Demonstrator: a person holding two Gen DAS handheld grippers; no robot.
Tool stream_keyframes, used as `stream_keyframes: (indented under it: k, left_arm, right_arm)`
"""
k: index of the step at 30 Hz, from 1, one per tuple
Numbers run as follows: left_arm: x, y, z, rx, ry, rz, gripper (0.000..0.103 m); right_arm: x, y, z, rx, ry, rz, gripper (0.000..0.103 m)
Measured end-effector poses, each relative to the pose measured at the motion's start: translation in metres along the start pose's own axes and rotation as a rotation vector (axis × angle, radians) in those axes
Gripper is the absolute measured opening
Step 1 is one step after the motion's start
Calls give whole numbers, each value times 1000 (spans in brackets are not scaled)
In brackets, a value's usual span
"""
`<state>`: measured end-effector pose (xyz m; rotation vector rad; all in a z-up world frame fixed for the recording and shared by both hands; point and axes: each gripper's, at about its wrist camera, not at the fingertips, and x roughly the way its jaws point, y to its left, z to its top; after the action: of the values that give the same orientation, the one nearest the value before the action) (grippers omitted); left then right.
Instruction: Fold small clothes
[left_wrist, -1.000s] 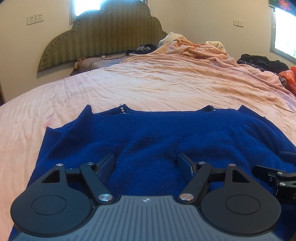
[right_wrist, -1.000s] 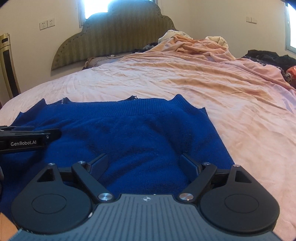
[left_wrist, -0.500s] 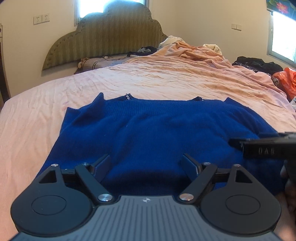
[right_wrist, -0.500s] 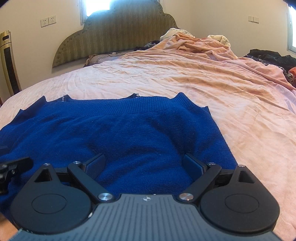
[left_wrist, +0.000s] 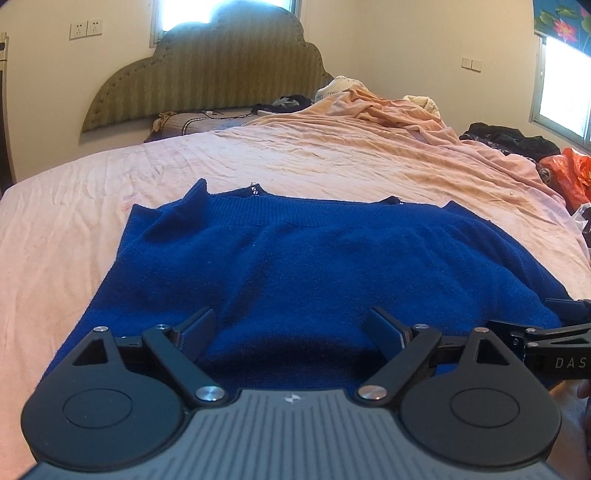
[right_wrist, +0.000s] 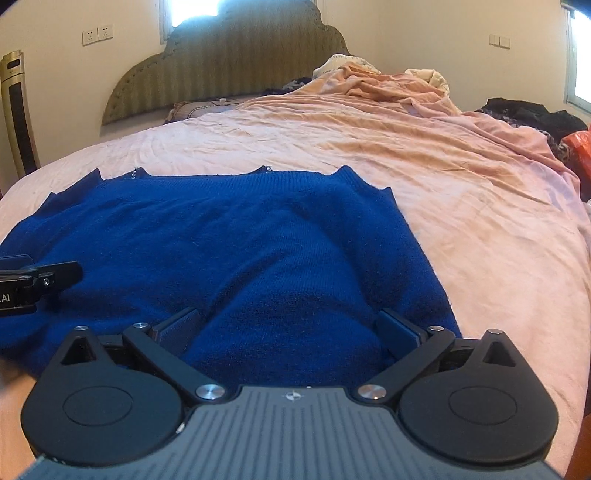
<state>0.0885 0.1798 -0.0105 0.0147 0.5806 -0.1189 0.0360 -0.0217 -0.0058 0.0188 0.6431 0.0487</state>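
In the left wrist view, the left gripper (left_wrist: 295, 325) is seen at lower centre, its fingers spread wide, nothing held. The blue sweater (left_wrist: 303, 266) is laid flat across mid-frame on the pink bedsheet (left_wrist: 332, 158). In the right wrist view, the right gripper (right_wrist: 291, 325) is likewise spread wide and empty over the sweater's near hem.

I stood at the foot of a wide bed (left_wrist: 332, 155) under a wrinkled pink sheet (right_wrist: 461, 206). Its scalloped olive headboard (left_wrist: 207, 74) rose against a cream wall (left_wrist: 406, 48), with a bright window (left_wrist: 184, 9) glaring behind it. Twin sockets (left_wrist: 86, 29) sat left; a second window (left_wrist: 565, 85) lit the right. A tall tower fan (right_wrist: 18, 110) stood by the wall.
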Motion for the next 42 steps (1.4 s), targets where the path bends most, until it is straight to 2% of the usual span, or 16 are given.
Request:
stream_keyframes:
  k: [14, 25, 31, 42]
  left_arm:
    - [-2, 6, 0, -44, -15, -30, 91]
    - [-3, -7, -1, 35, 13, 30, 93]
    - [-15, -15, -12, 85, 48, 58, 99]
    - [-24, -8, -18, 29, 45, 50, 103]
  right_arm:
    - [2, -1, -2, 1, 2, -2, 101]
    - [2, -2, -2, 3, 1, -1, 101]
    - [1, -2, -2, 4, 1, -1, 101]
    - [1, -2, -2, 5, 0, -1, 101]
